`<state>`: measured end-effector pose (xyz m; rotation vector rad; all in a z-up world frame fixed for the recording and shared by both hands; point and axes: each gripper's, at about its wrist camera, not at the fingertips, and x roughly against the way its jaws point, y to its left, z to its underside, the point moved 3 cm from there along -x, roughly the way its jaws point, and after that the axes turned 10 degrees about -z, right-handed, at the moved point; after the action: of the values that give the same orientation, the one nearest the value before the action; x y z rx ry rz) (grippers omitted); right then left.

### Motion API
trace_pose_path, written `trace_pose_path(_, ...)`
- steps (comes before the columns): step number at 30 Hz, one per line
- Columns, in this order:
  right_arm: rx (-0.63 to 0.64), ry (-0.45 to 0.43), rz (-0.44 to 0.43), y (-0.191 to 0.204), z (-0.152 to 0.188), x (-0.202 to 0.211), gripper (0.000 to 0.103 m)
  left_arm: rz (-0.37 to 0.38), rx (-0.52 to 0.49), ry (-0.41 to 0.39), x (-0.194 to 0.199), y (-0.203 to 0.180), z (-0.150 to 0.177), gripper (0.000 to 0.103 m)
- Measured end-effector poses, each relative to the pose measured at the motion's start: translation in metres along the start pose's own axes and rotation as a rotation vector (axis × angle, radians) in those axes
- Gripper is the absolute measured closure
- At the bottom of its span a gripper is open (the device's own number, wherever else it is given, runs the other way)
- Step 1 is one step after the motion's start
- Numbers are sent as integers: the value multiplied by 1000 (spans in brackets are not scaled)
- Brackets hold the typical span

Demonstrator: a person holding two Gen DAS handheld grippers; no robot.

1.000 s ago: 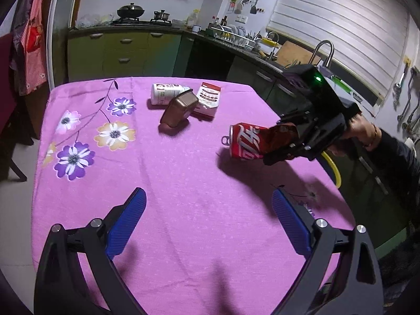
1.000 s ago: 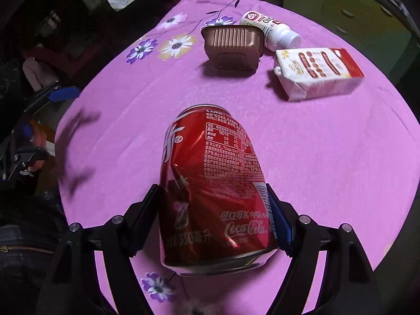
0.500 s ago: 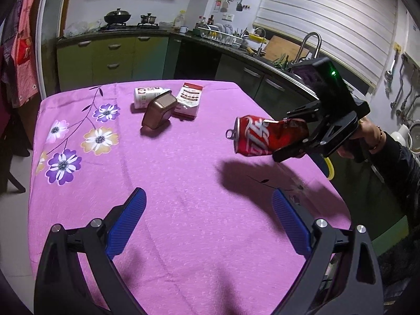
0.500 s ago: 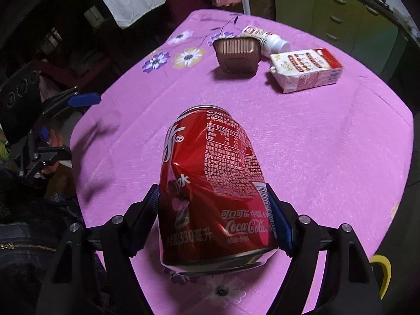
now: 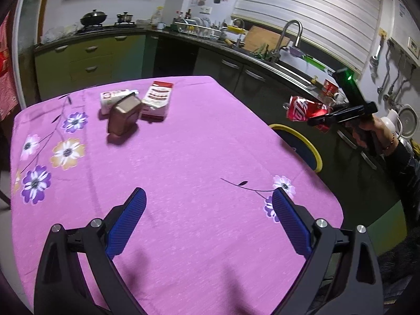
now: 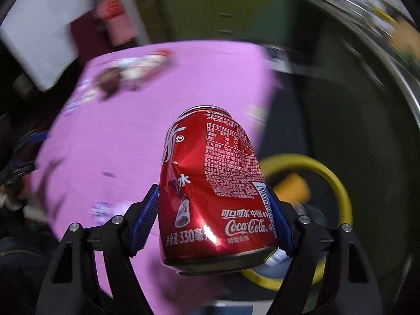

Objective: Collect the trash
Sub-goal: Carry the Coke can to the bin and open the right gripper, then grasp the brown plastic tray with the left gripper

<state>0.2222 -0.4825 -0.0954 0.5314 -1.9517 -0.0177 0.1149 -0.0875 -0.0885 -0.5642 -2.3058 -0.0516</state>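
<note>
1. Right gripper [image 6: 215, 218]: both blue ribbed pads clamped on the lower body of a dented red aluminium Coca-Cola can [image 6: 212, 183]. Can lies along the fingers, base toward the camera, top pointing away. Crease visible on its left flank.
2. Left wrist view, same can [image 5: 305, 109]: held in the air past the right-hand edge of the table, well apart from the cloth, above a round bin with a yellow rim [image 5: 312, 148] standing on the floor beside the table.
3. Right wrist view: the yellow rim [image 6: 341, 186] sits below and behind the can; a yellow object and something pale lie inside. Background smeared by motion blur, so bin contents cannot be identified further.
4. Left gripper [image 5: 208, 218]: fingers spread wide, nothing between the blue pads [image 5: 126, 225]. It hangs over the near part of the pink floral tablecloth [image 5: 183, 157], not touching it.
5. Far end of the table, three items clustered together:
   - brown ribbed plastic tub [image 5: 123, 114], tipped on its side, nearest the camera;
   - white bottle with red label [image 5: 111, 99], lying down, just behind the tub;
   - red-and-white carton [image 5: 157, 101], lying flat, just beside the tub on the right.
6. Beyond the table: green kitchen cabinets [image 5: 89, 57], sink with curved steel tap [image 5: 290, 32].
</note>
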Motion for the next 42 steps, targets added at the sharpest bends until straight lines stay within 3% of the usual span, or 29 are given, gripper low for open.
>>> trace_pose_path(2, -87, -4, 74, -38, 15, 3, 27, 6, -16, 8, -4, -7, -1, 11)
trace_pose_path(6, -208, 3, 122, -92, 33, -14, 27, 4, -41, 24, -10, -16, -3, 11)
trace_pose_path(8, -245, 12, 173, -114, 39, -25, 9, -1, -51, 27, -11, -18, -5, 10)
trace_pose_path(9, -257, 14, 178, -121, 41, -28, 5, -5, -54, 28, -12, -19, -5, 8)
trace_pose_path(13, -300, -30, 150, -130, 46, -22, 5, -24, -68, 38, -17, -14, -10, 7)
trace_pose_path(24, -198, -178, 86, -47, 37, 11, 5, -86, -119, 48, -59, 50, -60, 7)
trace_pose_path(33, -125, -162, 39, 8, 31, 2, 5, -144, -215, 35, -104, 84, -92, 7)
trace_pose_path(42, -108, -154, 24, 27, 20, -2, 5, -107, -257, 25, -132, 84, -97, 7)
